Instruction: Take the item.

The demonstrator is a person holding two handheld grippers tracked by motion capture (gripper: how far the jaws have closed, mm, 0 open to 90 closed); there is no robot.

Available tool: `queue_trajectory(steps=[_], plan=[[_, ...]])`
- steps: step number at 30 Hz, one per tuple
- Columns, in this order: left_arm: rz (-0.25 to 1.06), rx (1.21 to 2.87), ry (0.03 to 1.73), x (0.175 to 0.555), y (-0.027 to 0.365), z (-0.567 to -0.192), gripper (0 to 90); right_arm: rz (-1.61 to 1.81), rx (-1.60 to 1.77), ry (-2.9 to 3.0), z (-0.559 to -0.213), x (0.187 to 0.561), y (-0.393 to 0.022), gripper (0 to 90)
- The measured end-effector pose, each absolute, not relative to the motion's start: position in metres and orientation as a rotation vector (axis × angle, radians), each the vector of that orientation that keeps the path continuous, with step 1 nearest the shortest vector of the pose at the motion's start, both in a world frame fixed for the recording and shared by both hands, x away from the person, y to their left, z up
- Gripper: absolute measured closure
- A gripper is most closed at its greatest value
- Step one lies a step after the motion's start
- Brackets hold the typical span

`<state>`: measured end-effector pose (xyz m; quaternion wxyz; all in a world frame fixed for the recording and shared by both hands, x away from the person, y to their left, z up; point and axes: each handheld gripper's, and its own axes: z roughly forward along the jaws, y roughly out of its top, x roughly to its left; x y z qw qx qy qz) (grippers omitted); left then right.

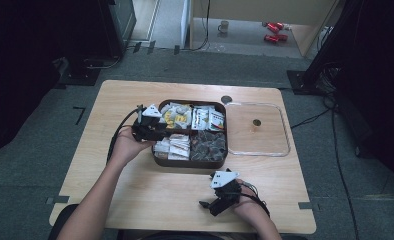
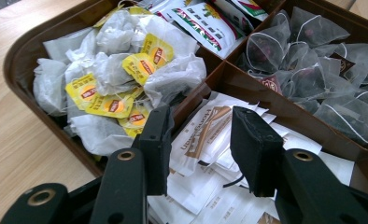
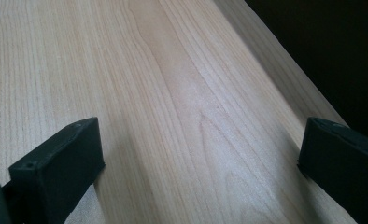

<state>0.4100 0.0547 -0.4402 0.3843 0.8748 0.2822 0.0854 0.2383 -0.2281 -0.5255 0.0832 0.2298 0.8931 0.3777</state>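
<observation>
Left gripper (image 2: 198,140) over the near-left compartment of the brown box (image 1: 157,161) at worktop (image 1: 135,190) centre, jaws part open above white sachets (image 2: 205,135), gripping nothing. Right gripper (image 3: 198,163) near right, jaws wide open, empty.

A dark brown plastic compartment tray (image 2: 14,56) sits on a pale wooden table with fine straight grain (image 3: 173,93). Inside are white paper tea bags with yellow tags marked in red (image 2: 112,70), white sachets printed in brown (image 2: 205,135) and translucent mesh pyramid bags with dark contents (image 2: 313,70). Both grippers have matt black jaws.
</observation>
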Motion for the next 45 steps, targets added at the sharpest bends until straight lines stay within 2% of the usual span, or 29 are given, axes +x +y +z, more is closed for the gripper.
queue_trajectory(steps=[11,24,30,33,41,45], plan=[[0.2,2.281,0.704,0.416,0.048,-0.454,64.4,1.12,0.706,2.655,-0.526,0.236,-0.229,0.0],[0.268,2.373,0.714,0.42,0.041,-0.468,69.2,1.12,0.721,2.649,-0.526,0.235,-0.23,0.0],[0.283,2.387,0.711,0.42,0.04,-0.471,73.2,1.119,0.721,2.649,-0.525,0.235,-0.23,0.0],[0.305,2.395,0.698,0.42,0.04,-0.471,78.1,1.12,0.722,2.649,-0.525,0.235,-0.23,0.0],[0.297,2.39,0.69,0.42,0.041,-0.471,81.6,1.119,0.721,2.649,-0.525,0.234,-0.23,0.0],[0.289,2.382,0.681,0.42,0.042,-0.47,86.6,1.119,0.722,2.648,-0.525,0.234,-0.23,0.0]])
